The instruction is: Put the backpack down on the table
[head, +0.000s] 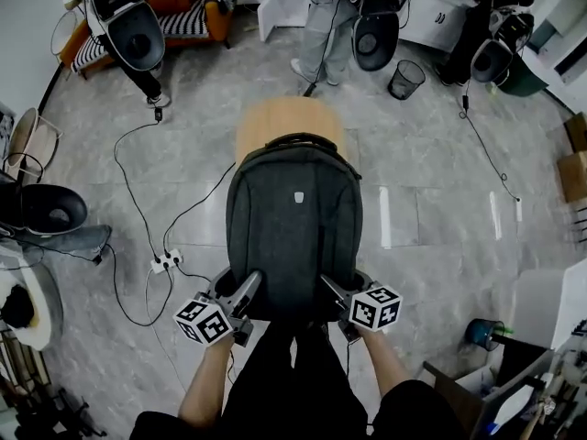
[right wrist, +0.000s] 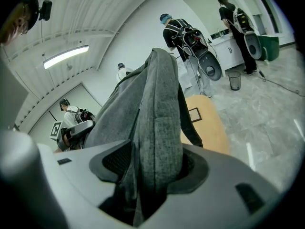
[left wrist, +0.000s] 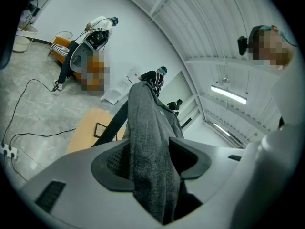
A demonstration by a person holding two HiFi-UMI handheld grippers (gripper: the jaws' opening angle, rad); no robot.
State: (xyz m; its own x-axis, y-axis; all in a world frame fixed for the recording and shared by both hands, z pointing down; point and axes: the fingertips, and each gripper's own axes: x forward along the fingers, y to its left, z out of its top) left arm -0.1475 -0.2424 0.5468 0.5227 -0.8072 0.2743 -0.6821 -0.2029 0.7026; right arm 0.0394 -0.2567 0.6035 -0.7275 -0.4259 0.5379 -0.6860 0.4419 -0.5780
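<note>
A dark grey backpack (head: 293, 220) hangs over the small round wooden table (head: 266, 125), front face up and top handle toward the far side. My left gripper (head: 246, 293) is shut on the backpack's near left edge; grey fabric (left wrist: 150, 156) fills the gap between its black pads. My right gripper (head: 332, 291) is shut on the near right edge, where a thick fold of the backpack (right wrist: 155, 142) sits between its pads. The table (left wrist: 90, 128) (right wrist: 209, 123) shows beyond the bag in both gripper views. Whether the backpack's underside touches the table cannot be seen.
Cables and a white power strip (head: 165, 262) lie on the tiled floor at the left. People stand at the back, by an orange sofa (head: 183, 12) and white counters. A wire bin (head: 405, 79) stands at the far right, with a dark stool (head: 41, 209) at the left.
</note>
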